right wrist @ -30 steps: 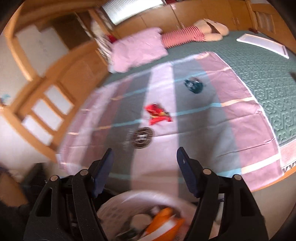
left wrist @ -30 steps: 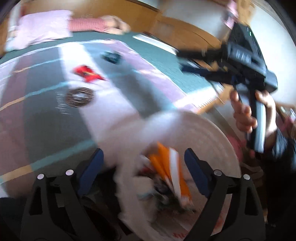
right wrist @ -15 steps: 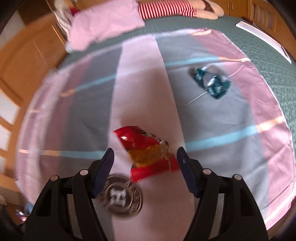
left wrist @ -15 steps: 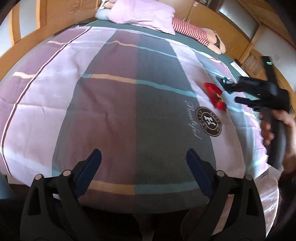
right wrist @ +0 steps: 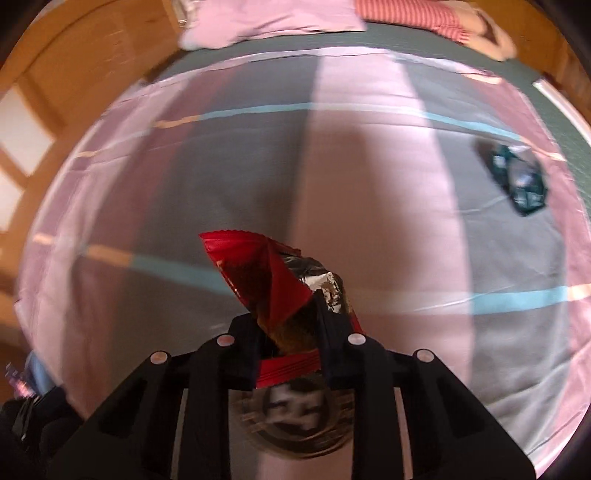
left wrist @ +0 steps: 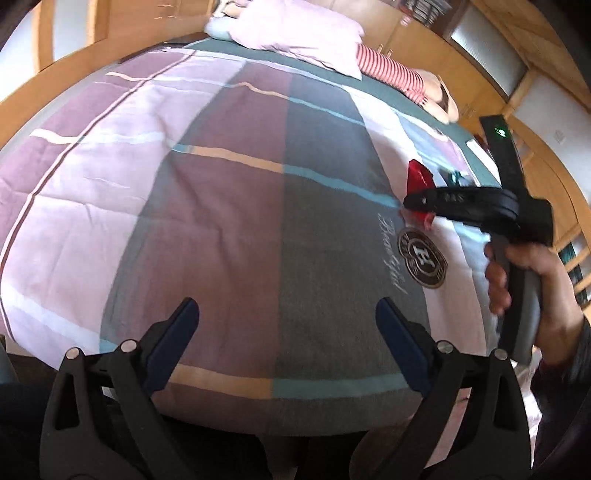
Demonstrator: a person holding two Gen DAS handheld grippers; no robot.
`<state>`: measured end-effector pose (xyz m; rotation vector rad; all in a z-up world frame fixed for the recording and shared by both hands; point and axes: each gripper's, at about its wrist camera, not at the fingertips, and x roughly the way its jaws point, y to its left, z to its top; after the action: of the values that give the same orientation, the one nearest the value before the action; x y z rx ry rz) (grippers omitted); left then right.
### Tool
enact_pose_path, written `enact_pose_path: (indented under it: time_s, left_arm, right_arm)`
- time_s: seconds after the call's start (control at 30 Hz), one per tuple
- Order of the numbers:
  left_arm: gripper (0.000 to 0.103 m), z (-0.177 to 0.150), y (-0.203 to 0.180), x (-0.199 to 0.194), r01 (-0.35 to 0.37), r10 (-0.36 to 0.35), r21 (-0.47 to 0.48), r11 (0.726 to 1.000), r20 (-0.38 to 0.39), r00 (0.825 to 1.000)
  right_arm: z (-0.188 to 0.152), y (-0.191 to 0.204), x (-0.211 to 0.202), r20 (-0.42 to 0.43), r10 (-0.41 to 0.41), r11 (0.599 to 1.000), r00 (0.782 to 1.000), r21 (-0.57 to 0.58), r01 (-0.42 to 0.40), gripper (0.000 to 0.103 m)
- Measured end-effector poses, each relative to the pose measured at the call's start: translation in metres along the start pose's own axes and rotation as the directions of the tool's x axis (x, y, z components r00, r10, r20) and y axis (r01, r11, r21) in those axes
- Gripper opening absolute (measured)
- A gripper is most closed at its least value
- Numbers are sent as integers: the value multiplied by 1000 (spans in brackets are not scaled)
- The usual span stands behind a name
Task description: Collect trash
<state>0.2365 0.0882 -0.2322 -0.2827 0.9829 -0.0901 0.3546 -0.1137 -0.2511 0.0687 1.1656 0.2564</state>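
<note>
A crumpled red snack wrapper (right wrist: 266, 280) with a foil inside lies on the striped bed cover. My right gripper (right wrist: 286, 317) is shut on the wrapper's near end, low over the cover. In the left wrist view the right gripper (left wrist: 413, 203) shows at the right with the red wrapper (left wrist: 419, 177) at its tip. A dark teal wrapper (right wrist: 517, 179) lies on the cover further right. My left gripper (left wrist: 286, 325) is open and empty, above the bed's near edge.
The striped pink, grey and maroon bed cover (left wrist: 221, 206) has a round brown logo (left wrist: 423, 256) just beside the red wrapper. A pink pillow (left wrist: 295, 35) and a striped soft toy (left wrist: 391, 70) lie at the head. Wooden cabinets surround the bed.
My right gripper dropped onto the red wrapper and shut on it. My left gripper swung off the white trash bag to face the bed, then crept closer.
</note>
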Motion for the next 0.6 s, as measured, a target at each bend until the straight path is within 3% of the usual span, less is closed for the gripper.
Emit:
enact_pose_path:
  time_s: [0.07, 0.17, 0.23, 0.3, 0.37, 0.43, 0.5, 0.6]
  left_arm:
    - [97, 1, 2, -1, -4, 4, -14, 1000, 10, 1000]
    - [97, 1, 3, -1, -6, 6, -20, 1000, 9, 1000]
    - [97, 2, 3, -2, -7, 7, -20, 1000, 7, 1000]
    - [97, 2, 4, -3, -6, 7, -24, 1000, 8, 1000]
    - [97, 1, 5, -3, -3, 4, -30, 1000, 10, 1000]
    - [98, 0, 6, -5, 2, -1, -35, 999, 15, 1000]
    - [98, -1, 7, -7, 14, -13, -40, 999, 26, 1000]
    - [99, -1, 8, -9, 28, -26, -48, 998, 38, 999]
  right_arm:
    - [-7, 23, -4, -31, 115, 989, 993, -92, -117, 26]
    - [-19, 49, -19, -57, 227, 947, 972, -219, -234, 54]
    - [-19, 49, -38, -11, 241, 939, 971, -251, -236, 69]
    - [-7, 30, -52, 55, 231, 952, 971, -218, -214, 72]
    - [9, -7, -64, 144, 163, 984, 976, -96, -150, 73]
    - [23, -50, -73, 218, 26, 996, 976, 79, -45, 73]
    - [35, -88, -79, 257, -95, 970, 962, 243, 30, 73]
    - [49, -132, -79, 268, -265, 911, 926, 385, 149, 73]
